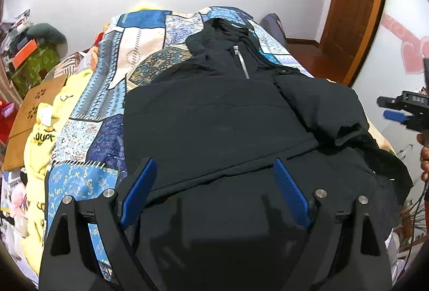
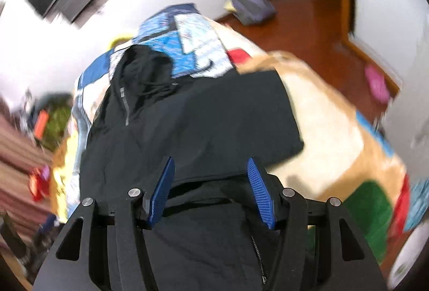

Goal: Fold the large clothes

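I have the black hooded jacket [image 1: 214, 114] laid out on the bed, over the blue patchwork bedspread [image 1: 112, 92], with its hood [image 1: 222, 36] at the far end and the short silver zipper [image 1: 241, 60] running down from the collar. Taking that zipper as my mark: the body of the jacket spreads nearer to me than the zipper, and one sleeve [image 1: 335, 114] looks already turned in across the chest on the right of it, its bunched cuff lying near the hem side. On the left of the zipper the jacket edge runs straight, so I judge the sleeve folds are about done and the step in hand is the lengthwise fold.

My left tongs [image 1: 214, 173] hang spread wide over the near part of the jacket, holding nothing. My right tongs [image 2: 210, 170] are also spread and empty, above the hem region well nearer to me than the zipper; that view is smeared, so I cannot say whether they touch the cloth. From the left wrist view the right tongs show at the far right edge, off the jacket.

Next I judge I need both tongs down at the near hem, one either side of the zipper line, pinching all the layers together, then lifting evenly and carrying the hem toward the hood. The padded fabric looks thick and slippery; a shallow pinch may drop a layer.
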